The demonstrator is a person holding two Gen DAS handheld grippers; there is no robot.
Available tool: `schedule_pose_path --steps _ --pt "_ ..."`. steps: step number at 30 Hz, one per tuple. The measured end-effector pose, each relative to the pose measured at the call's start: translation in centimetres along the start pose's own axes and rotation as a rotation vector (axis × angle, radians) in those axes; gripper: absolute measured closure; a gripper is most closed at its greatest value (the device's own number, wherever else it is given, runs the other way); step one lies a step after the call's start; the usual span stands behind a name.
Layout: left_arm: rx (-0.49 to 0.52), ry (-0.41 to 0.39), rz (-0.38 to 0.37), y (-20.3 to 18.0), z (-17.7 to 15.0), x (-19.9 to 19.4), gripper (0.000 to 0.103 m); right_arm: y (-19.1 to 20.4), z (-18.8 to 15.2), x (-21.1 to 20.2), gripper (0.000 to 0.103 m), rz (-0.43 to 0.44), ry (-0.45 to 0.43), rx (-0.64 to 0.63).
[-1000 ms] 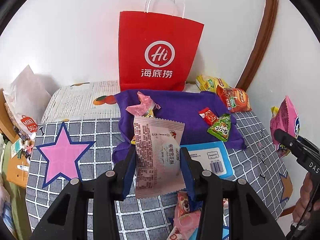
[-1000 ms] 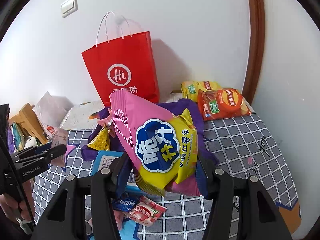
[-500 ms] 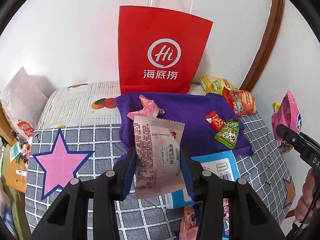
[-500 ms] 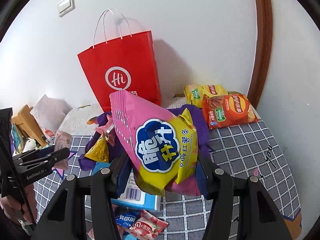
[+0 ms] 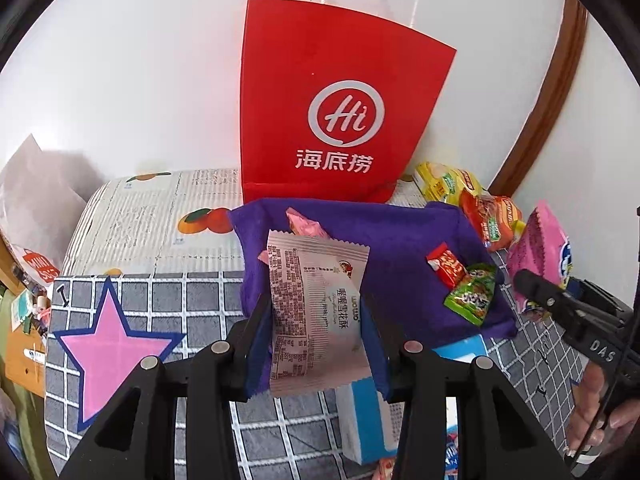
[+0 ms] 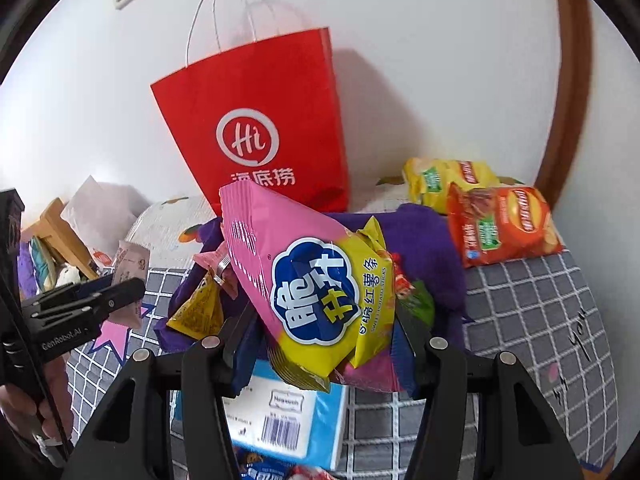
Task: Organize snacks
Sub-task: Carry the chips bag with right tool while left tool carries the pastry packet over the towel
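Observation:
My left gripper (image 5: 316,344) is shut on a pale pink snowflake-pastry packet (image 5: 316,312), held upright over the near edge of a purple cloth bag (image 5: 384,240). My right gripper (image 6: 324,340) is shut on a large pink and yellow sweet-potato-stick bag (image 6: 312,284), held above the same purple cloth bag (image 6: 432,248). On the purple cloth lie a pink candy (image 5: 306,224), a red packet (image 5: 446,266) and a green packet (image 5: 472,300). A yellow triangular snack (image 6: 198,312) sits at its left edge. A red paper bag (image 5: 332,104) stands behind by the wall.
Yellow (image 6: 444,180) and orange (image 6: 500,224) chip bags lie at the back right on the grid cloth (image 6: 540,300). A blue and white box (image 6: 288,416) and small packets lie near me. A white bag (image 5: 36,200) and clutter sit at the left.
Both grippers have moved forward toward the purple cloth and red paper bag, each still holding its snack. The red bag looks larger and nearer in both views.

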State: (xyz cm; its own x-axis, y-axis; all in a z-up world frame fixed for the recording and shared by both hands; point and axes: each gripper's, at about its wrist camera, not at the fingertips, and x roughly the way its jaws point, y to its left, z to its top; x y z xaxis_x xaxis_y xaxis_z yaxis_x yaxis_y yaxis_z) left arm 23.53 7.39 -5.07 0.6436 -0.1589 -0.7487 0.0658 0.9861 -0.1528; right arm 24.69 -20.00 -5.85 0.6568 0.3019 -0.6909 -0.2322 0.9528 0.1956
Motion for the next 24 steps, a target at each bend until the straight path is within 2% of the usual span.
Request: schedule_pose_path --steps 7,14,24 --pt "-0.010 0.008 -0.006 0.9 1.1 2.0 0.062 0.1 0.3 4.0 0.047 0.013 0.056 -0.019" --pt "-0.016 0.027 -0.016 1.5 1.4 4.0 0.062 -0.5 -0.1 9.0 0.047 0.034 0.161 -0.022" --pt "-0.016 0.037 -0.041 1.2 1.8 5.8 0.062 -0.8 0.0 12.0 0.047 0.001 0.240 -0.015"
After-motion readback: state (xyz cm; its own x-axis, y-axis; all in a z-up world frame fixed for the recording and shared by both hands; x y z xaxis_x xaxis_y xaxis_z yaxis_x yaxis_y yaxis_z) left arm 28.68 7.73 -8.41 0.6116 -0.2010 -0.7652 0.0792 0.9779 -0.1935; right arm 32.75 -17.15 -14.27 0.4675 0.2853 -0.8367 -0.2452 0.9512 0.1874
